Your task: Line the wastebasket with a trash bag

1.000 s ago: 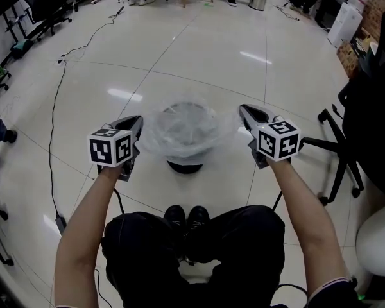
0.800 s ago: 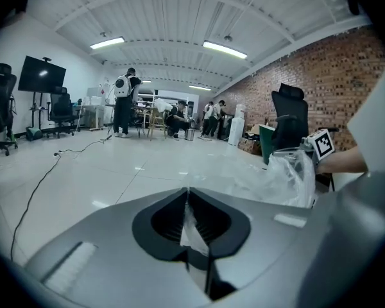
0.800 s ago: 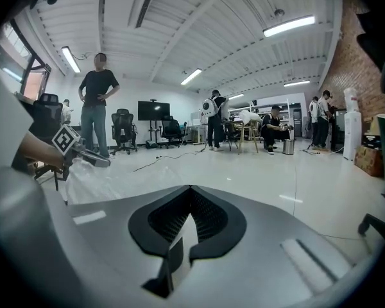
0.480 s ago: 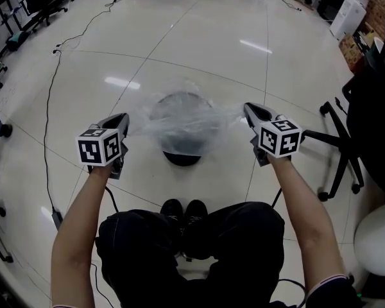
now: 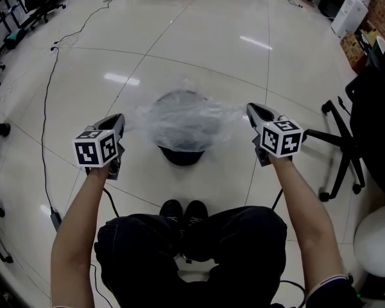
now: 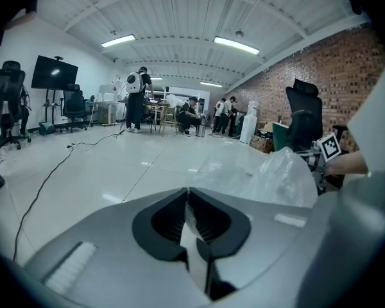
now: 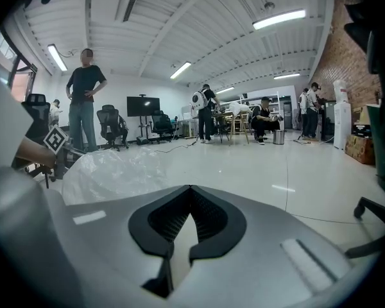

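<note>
A dark round wastebasket stands on the floor in front of my feet. A clear trash bag is spread across its top and hides most of the rim. My left gripper is shut on the bag's left edge, and film shows between its jaws. My right gripper is shut at the bag's right edge, and the bag is stretched between the two. In the left gripper view the crumpled bag bulges to the right. In the right gripper view the bag lies to the left of the shut jaws.
A black office chair stands at the right, with a white rounded object below it. A cable runs over the glossy tiled floor at the left. My shoes are just behind the basket. People stand and sit far across the room.
Both grippers have sunk, and the left one has moved outwards. The bag has been pulled wider and has come down over the wastebasket's mouth.
</note>
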The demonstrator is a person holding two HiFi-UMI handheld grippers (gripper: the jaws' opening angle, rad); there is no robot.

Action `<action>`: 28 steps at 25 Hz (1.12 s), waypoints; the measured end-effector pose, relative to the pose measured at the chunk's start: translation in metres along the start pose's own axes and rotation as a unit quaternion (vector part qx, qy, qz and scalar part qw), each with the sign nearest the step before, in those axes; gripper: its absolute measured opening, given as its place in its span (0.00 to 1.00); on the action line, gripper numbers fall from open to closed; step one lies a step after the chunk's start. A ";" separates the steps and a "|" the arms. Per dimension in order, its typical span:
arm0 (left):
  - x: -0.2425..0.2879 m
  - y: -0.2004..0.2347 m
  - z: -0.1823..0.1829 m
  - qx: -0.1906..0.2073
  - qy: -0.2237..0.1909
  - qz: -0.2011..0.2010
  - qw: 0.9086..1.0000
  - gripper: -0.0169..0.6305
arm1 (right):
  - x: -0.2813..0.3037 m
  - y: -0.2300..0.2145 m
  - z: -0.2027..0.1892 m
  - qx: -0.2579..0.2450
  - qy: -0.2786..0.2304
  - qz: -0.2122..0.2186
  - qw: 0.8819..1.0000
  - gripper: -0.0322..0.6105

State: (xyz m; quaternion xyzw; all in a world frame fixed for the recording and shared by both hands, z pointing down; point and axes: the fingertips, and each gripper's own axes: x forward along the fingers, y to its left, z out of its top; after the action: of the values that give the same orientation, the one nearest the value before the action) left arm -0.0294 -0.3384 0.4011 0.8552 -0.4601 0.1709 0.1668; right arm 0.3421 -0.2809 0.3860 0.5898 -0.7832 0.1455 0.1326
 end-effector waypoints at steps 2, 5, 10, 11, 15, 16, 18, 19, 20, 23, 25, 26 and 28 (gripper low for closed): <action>0.002 0.002 0.001 -0.001 -0.001 0.003 1.000 0.04 | 0.002 -0.004 -0.001 0.000 0.001 -0.003 1.000 0.05; 0.006 0.006 -0.001 -0.003 -0.002 0.007 1.000 0.04 | 0.006 -0.010 -0.003 0.001 0.003 -0.008 1.000 0.05; 0.015 0.013 -0.014 -0.006 0.009 0.010 1.000 0.04 | 0.018 -0.015 -0.019 0.004 0.016 -0.010 1.000 0.05; 0.018 0.014 -0.017 -0.007 0.012 0.010 1.000 0.04 | 0.021 -0.016 -0.022 0.005 0.019 -0.010 1.000 0.05; 0.027 0.019 -0.035 -0.012 0.029 0.010 0.999 0.04 | 0.032 -0.020 -0.041 0.010 0.035 -0.011 0.999 0.05; 0.030 0.021 -0.040 -0.013 0.033 0.011 0.999 0.04 | 0.035 -0.021 -0.046 0.011 0.040 -0.011 0.999 0.05; 0.035 0.023 -0.049 -0.017 0.041 0.012 0.999 0.04 | 0.041 -0.022 -0.056 0.012 0.048 -0.008 0.999 0.05; 0.037 0.024 -0.053 -0.019 0.044 0.012 0.999 0.04 | 0.045 -0.022 -0.061 0.013 0.052 -0.006 0.999 0.05; 0.040 0.025 -0.058 -0.021 0.048 0.011 0.999 0.04 | 0.049 -0.022 -0.066 0.014 0.056 -0.004 0.998 0.05; 0.048 0.024 -0.071 -0.029 0.058 0.005 0.998 0.04 | 0.060 -0.019 -0.080 0.019 0.067 0.003 0.998 0.05; 0.052 0.021 -0.081 -0.034 0.066 -0.002 0.997 0.04 | 0.066 -0.015 -0.089 0.021 0.074 0.011 0.997 0.05; 0.054 0.019 -0.086 -0.035 0.070 -0.007 0.997 0.04 | 0.069 -0.013 -0.093 0.022 0.077 0.014 0.997 0.05; 0.058 0.014 -0.092 -0.036 0.077 -0.015 0.996 0.04 | 0.074 -0.010 -0.097 0.024 0.080 0.020 0.996 0.05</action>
State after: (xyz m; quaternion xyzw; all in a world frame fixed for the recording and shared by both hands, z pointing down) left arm -0.0244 -0.3472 0.5106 0.8397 -0.4387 0.2172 0.2352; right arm 0.3352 -0.3119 0.5041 0.5634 -0.7780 0.2134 0.1782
